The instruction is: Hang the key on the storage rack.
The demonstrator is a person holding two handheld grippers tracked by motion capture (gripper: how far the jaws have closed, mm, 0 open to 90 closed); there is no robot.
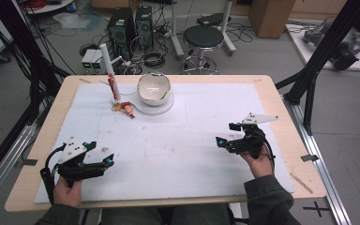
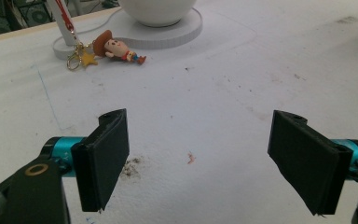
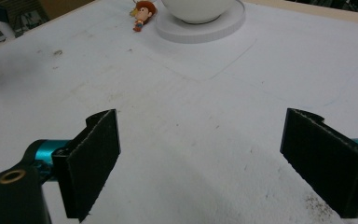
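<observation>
**Both grippers empty at the near edge; keychain figure lies far across the mat**

We find the cowboy keychain figure (image 1: 129, 110) lying flat on the white mat (image 1: 192, 140) at the far left, just beside the round white base (image 1: 161, 107) that carries the white bowl (image 1: 153, 87). In the left gripper view the figure (image 2: 119, 50) lies with its long axis roughly across the picture, hat end towards the gold star charm (image 2: 87, 59) and clasp, feet pointing towards the base. Its red lanyard (image 2: 65, 16) runs up a white post (image 1: 108, 63) standing just behind it. We see nothing on the mat between the figure and either gripper.

The left gripper (image 1: 108, 161) sits at the near left of the mat, held from behind by the person's hand, jaws wide apart and holding nothing. The right gripper (image 1: 227, 133) sits at the near right, likewise jaws wide and empty, aimed towards the bowl. Both are well apart from the figure.
</observation>
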